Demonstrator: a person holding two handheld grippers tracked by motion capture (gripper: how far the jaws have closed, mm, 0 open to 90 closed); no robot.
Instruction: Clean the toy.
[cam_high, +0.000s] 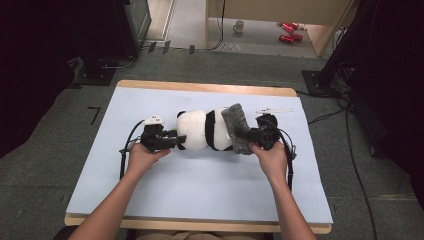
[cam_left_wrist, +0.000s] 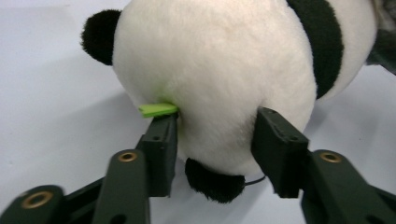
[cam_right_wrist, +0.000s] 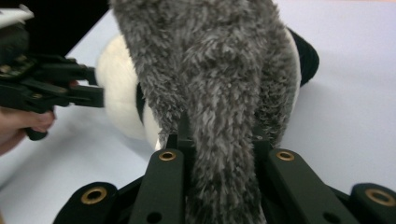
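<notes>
A black-and-white plush panda (cam_high: 199, 129) lies on its side mid-table. Along its right end rests a grey furry cloth (cam_high: 236, 120). My left gripper (cam_high: 180, 140) reaches in from the left. In the left gripper view its jaws (cam_left_wrist: 215, 126) flank the panda's white fur (cam_left_wrist: 215, 70) without squeezing it, and a small green tag (cam_left_wrist: 158, 109) pokes out at the left jaw's tip. My right gripper (cam_high: 246, 134) is shut on the grey cloth (cam_right_wrist: 210, 70), which drapes over the panda (cam_right_wrist: 119, 98) and down between the jaws (cam_right_wrist: 217, 140). The left gripper (cam_right_wrist: 98, 89) shows there at the left.
A pale blue mat (cam_high: 200, 185) covers the wooden table. A thin white object (cam_high: 274, 110) lies behind the right gripper. On the floor beyond stand a mug (cam_high: 239, 26) and red cans (cam_high: 289, 31). Dark equipment stands at both sides.
</notes>
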